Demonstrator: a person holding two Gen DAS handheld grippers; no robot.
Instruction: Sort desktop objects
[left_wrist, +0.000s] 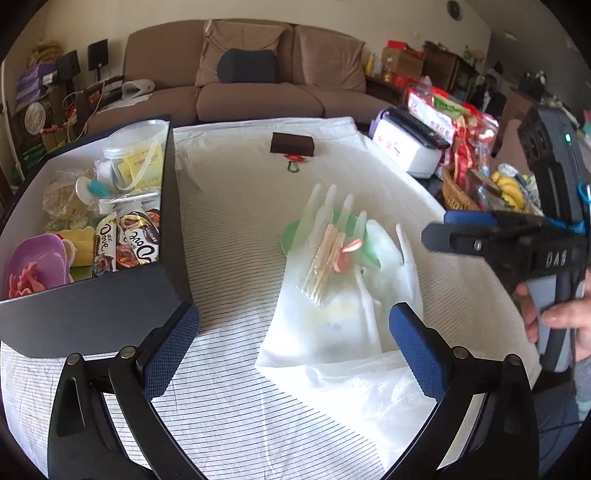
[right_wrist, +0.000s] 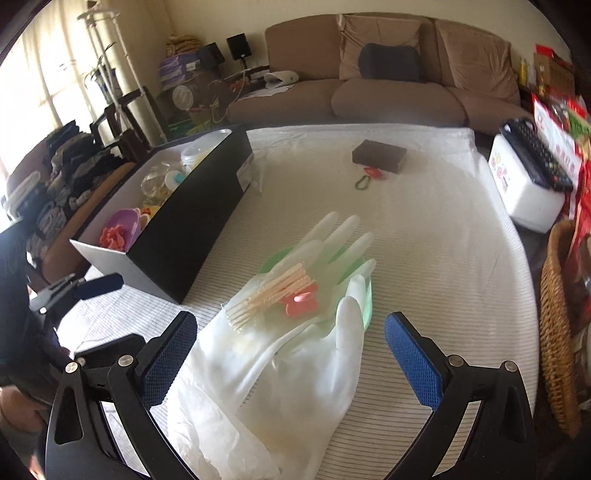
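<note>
Gloves (right_wrist: 295, 369) lie mid-counter over a green dish (right_wrist: 365, 295), cotton swabs (right_wrist: 273, 295) on top — our box (left_wrist: 92, 317) sits left, already part-filled. Both hand-held grippers, left (left_wrist: 291, 354) and right (right_wrist: 291, 362), hover spread and empty; next we likely pinch the swabs.

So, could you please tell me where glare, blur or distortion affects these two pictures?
Left wrist view: fisheye bends the striped white tablecloth edges, and the translucent white rubber glove looks soft and hazy. Right wrist view: the bright window at the left is blown out, washing that side, and the small orange flower-shaped clip on the glove is smeared.
</note>
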